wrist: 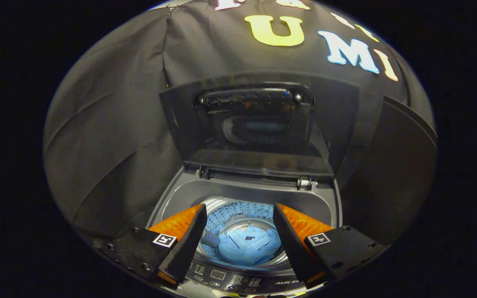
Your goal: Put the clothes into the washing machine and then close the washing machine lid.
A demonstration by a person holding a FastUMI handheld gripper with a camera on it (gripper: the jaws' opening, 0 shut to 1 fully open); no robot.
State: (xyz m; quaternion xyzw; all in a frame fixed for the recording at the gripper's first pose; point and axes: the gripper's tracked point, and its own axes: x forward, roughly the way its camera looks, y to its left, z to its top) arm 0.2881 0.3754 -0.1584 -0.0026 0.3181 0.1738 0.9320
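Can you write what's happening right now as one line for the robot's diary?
clothes: in drum | lid: up, open | gripper: open, empty, above drum | left: close lid

Gripper (238, 231) fingers, spread apart, cover both sides of the washing machine drum (242, 215); the light-blue shirt (249, 244) inside is partly hidden. Control panel (238, 280) markings too small to read.

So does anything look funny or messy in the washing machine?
Nothing stands out. The light blue clothes lie down inside the drum, with nothing hanging over its rim. The lid stands propped open behind it, so it is not closed yet. The gripper hovers above the opening with its fingers apart, holding nothing.
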